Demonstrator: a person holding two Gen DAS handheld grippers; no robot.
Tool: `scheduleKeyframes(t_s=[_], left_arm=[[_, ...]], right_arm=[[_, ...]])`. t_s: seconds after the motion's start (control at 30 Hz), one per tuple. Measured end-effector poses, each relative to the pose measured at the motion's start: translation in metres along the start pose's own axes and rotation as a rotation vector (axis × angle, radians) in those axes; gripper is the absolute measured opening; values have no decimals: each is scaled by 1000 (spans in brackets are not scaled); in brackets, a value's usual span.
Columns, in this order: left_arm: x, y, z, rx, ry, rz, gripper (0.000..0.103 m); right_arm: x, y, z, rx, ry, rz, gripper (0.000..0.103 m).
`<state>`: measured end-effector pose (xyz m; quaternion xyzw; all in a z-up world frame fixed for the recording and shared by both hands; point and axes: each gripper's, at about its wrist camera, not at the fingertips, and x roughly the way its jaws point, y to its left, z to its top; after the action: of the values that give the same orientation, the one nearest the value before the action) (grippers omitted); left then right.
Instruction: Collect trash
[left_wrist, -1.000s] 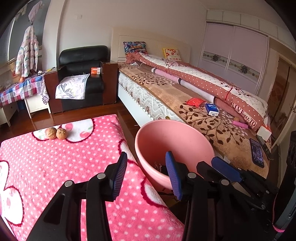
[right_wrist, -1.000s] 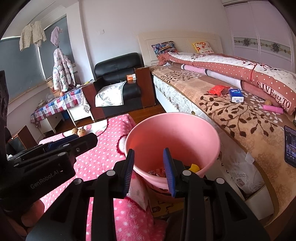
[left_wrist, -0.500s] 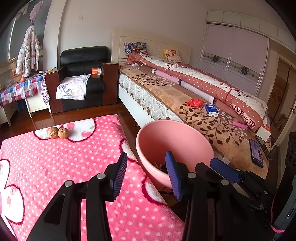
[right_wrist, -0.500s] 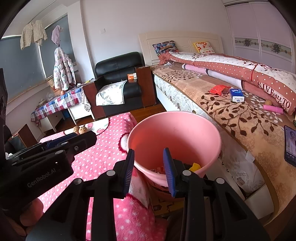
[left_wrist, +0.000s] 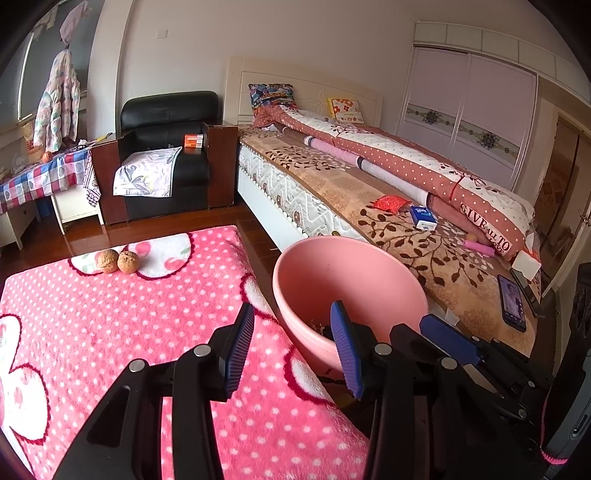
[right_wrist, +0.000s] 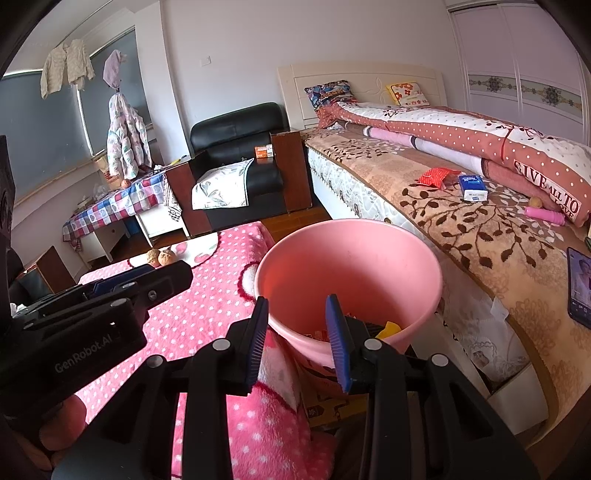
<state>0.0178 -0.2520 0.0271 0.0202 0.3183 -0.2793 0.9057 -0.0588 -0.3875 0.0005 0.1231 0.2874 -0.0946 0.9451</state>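
I hold my left gripper (left_wrist: 291, 347) over the near corner of the pink dotted blanket (left_wrist: 110, 332), its blue-padded jaws standing wide apart with nothing between them. My right gripper (right_wrist: 297, 341) hangs just at the near rim of the pink bucket (right_wrist: 369, 266), its jaws parted more narrowly and also empty; the rim shows through the gap.

The bucket is my landmark. It is a plain, smooth, salmon-pink plastic tub with a round rolled rim, wider at the top than at the base, standing between the blanket and the bed (right_wrist: 461, 236). At its bottom lies a small heap of scraps (right_wrist: 388, 328): a yellow piece, bits of red and white wrapper, and something dark that I cannot make out.

Left of the bucket and farther back, two walnuts (left_wrist: 118, 261) sit touching each other on the blanket's far edge. Right of the bucket, on the bed's brown leaf-patterned cover, lie a crumpled red wrapper (left_wrist: 390, 203) and, just beside it, a blue and white pack (left_wrist: 423, 218). Farther along that cover rests a pink tube (left_wrist: 479, 248), and nearer my grippers a phone (left_wrist: 511, 302) lies flat, screen lit.
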Motion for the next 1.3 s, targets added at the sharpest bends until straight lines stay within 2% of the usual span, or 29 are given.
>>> scheduleKeyframes(t_s=[1.1,1.3], left_arm=[[-7,4,-11,-6,-2,8,43],[-2,8,-7,-21,23,15,43]], right_arm=[[-4,10,-10,-16,13,2,33],[0,11,-9,-26,25,3,33]])
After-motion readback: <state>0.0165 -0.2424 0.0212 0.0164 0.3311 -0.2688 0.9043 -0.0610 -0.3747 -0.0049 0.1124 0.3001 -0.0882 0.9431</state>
